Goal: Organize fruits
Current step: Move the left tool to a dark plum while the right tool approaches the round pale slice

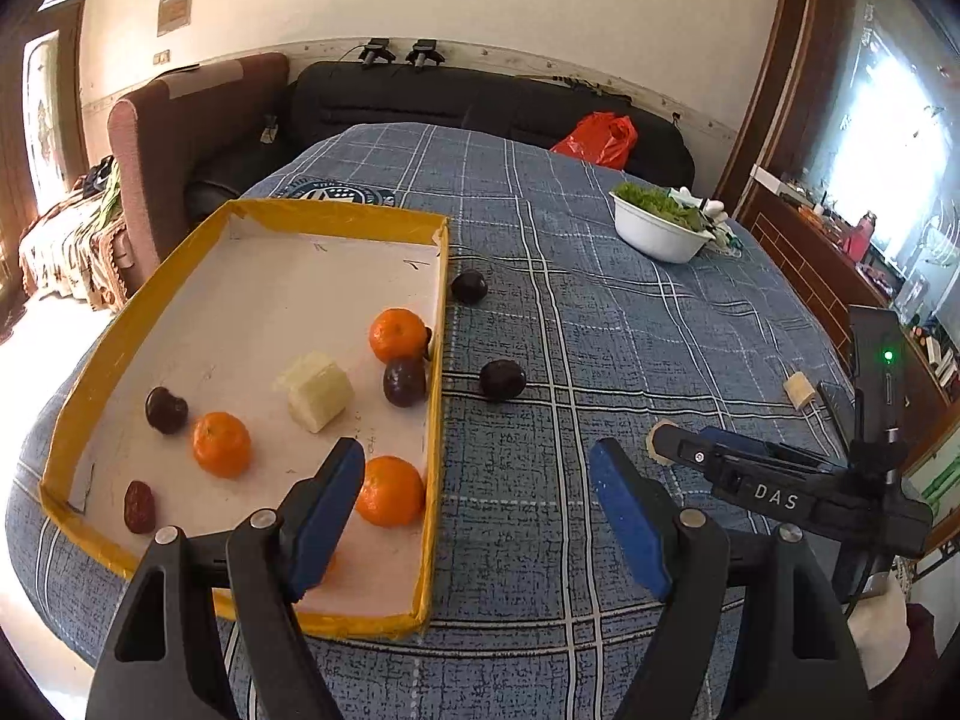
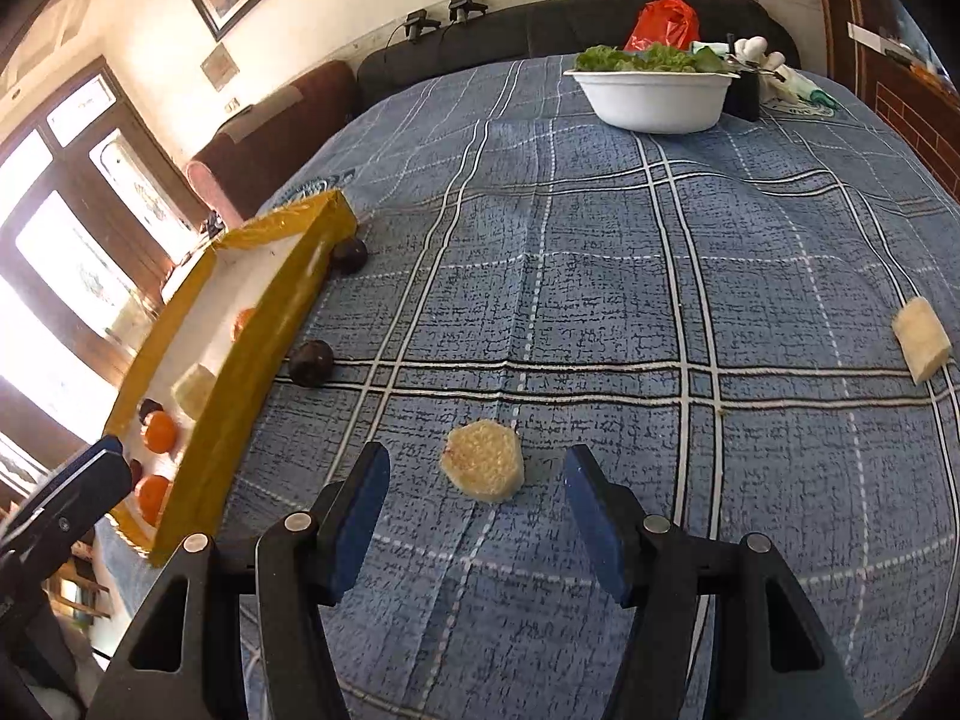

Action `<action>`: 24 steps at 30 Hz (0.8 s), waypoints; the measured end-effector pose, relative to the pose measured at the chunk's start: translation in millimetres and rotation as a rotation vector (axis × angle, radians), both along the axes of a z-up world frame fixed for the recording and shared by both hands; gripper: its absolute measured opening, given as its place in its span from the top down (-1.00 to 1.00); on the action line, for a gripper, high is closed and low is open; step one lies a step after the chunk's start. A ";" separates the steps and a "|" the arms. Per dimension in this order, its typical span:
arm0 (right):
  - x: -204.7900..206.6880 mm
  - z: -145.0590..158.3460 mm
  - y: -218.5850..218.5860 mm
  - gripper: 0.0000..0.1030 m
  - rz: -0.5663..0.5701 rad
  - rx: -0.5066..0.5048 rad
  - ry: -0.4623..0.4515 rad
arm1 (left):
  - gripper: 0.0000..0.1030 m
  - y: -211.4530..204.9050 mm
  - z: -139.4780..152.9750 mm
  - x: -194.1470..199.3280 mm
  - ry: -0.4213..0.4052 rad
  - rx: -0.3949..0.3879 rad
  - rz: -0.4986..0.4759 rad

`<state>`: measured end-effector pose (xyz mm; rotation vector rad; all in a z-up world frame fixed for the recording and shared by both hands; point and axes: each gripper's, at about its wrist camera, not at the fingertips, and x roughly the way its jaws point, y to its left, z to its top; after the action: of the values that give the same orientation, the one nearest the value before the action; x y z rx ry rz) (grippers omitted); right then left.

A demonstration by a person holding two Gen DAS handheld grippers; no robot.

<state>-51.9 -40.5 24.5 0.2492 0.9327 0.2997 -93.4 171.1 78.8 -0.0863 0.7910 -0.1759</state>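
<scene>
1. The right tongs point(image 2: 477, 516) are released, hovering low over the blue plaid tabletop point(image 2: 660, 276). A pale hexagonal fruit slice point(image 2: 483, 461) lies just ahead of them, in line with the gap between the blue pads and touching neither.
2. The left tongs point(image 1: 477, 507) are also released and hold nothing. Their left pad hangs over the near right corner of the yellow-rimmed tray point(image 1: 436, 414), their right pad over bare cloth.
3. In the tray, ahead-left of the left tongs, lie three oranges point(image 1: 390, 491), dark plums point(image 1: 405, 381), a pale fruit chunk point(image 1: 317, 391) and a reddish date point(image 1: 139, 507).
4. Two plums point(image 1: 502, 380) rest on the cloth just outside the tray's right wall, ahead of the left tongs.
5. Another pale chunk point(image 2: 921, 337) lies far right of the right tongs, near the tabletop edge.
6. A white bowl of greens point(image 2: 654, 97) stands well beyond, with open cloth between.
</scene>
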 end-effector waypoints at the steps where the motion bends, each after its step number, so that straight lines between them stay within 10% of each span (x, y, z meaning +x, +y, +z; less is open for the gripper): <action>1: 2.7 -2.7 1.6 -0.27 0.006 -0.014 0.001 | -0.50 -4.6 -0.2 4.7 -0.001 0.014 -0.019; 24: 13.1 -8.9 3.5 -0.27 0.079 -0.052 -0.059 | -0.49 -61.6 -44.7 101.1 0.152 0.164 -0.187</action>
<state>-38.7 -37.0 15.5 0.1549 0.8921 0.3529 7.8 109.5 34.1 0.1312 0.9622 -0.2834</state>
